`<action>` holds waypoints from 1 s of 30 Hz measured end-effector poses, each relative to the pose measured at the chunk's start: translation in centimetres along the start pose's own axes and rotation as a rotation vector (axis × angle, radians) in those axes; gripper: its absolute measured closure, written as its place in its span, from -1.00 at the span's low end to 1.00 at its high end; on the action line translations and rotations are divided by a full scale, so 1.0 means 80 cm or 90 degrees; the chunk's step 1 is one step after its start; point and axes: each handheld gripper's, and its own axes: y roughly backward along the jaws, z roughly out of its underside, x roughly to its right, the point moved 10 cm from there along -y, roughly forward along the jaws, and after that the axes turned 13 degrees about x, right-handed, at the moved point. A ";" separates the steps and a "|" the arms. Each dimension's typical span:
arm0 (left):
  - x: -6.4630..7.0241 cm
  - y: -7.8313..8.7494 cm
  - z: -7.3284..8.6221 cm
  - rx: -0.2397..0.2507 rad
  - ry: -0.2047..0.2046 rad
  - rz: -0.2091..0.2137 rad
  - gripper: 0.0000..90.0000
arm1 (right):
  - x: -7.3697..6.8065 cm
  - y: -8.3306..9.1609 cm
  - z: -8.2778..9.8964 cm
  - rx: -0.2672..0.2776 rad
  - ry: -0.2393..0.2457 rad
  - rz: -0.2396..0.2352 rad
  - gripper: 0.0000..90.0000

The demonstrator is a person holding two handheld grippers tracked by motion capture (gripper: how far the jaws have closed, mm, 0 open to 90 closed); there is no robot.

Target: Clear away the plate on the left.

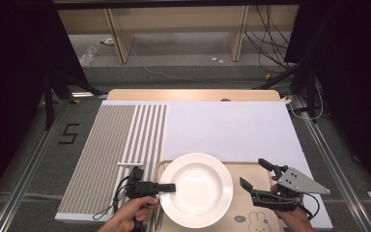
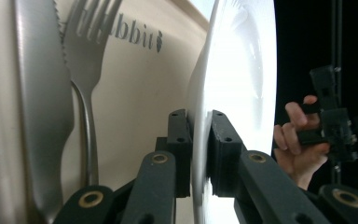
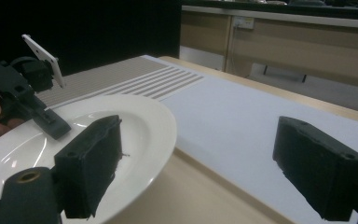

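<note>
A round, glossy white plate [image 1: 196,190] sits on a beige tray [image 1: 251,212] at the table's near edge. The left gripper [image 2: 199,154] is clamped on the plate's left rim. The right gripper [image 1: 256,176] hovers over the tray with its jaws wide apart. A steel fork [image 2: 89,70] and serrated knife [image 2: 42,107] lie beside the plate. The tray reads "bbit".
</note>
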 end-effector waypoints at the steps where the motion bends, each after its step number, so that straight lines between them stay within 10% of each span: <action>1: 0.000 -0.002 0.002 -0.003 -0.002 -0.002 0.80 | 0.000 0.000 0.000 0.001 0.001 0.000 -0.64; 30: 0.006 -0.051 0.025 -0.055 -0.036 -0.035 0.78 | -0.001 0.000 -0.001 0.003 0.000 -0.004 -0.64</action>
